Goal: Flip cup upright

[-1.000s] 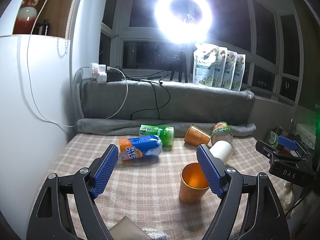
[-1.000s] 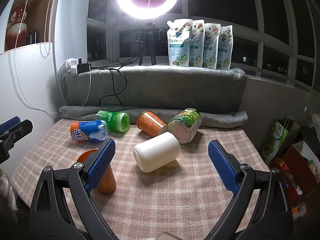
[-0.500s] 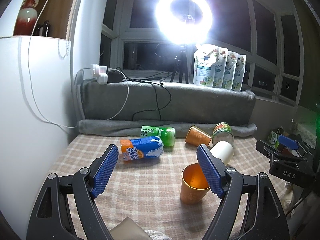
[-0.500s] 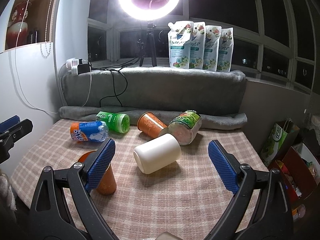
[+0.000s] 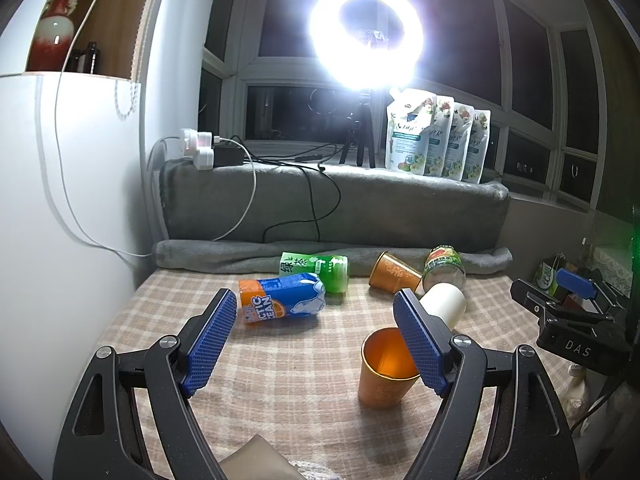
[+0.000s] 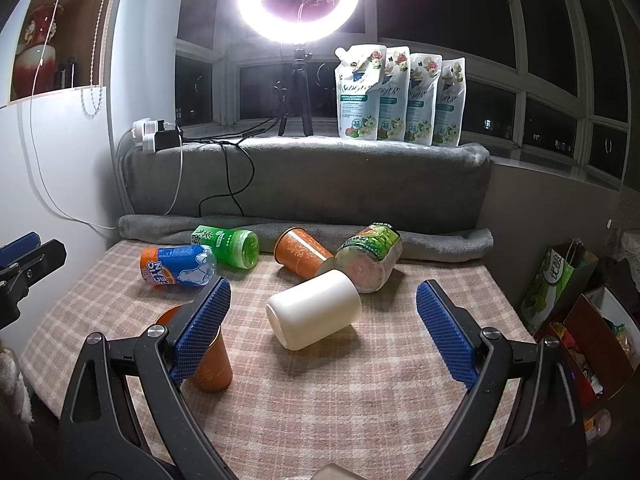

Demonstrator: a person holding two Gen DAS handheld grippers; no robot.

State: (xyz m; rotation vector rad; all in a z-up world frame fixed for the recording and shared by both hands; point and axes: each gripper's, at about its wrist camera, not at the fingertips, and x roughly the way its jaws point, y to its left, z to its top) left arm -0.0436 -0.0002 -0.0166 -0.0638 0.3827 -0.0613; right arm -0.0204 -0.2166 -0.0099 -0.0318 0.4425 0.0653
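Observation:
An orange cup stands upright, mouth up, on the checked cloth; it also shows in the right wrist view, partly behind my right gripper's left finger. A white cup lies on its side in the middle, also in the left wrist view. A second orange cup lies on its side further back. My left gripper is open and empty, the upright cup just behind its right finger. My right gripper is open and empty, the white cup lying between and beyond its fingers.
An orange-and-blue bottle, a green bottle and a glass jar lie on the cloth near a rolled grey towel. A grey-covered ledge with pouches and a ring light stands behind. Bags and boxes are at right.
Both views have shifted very slightly; the objects have not moved and both grippers stay open.

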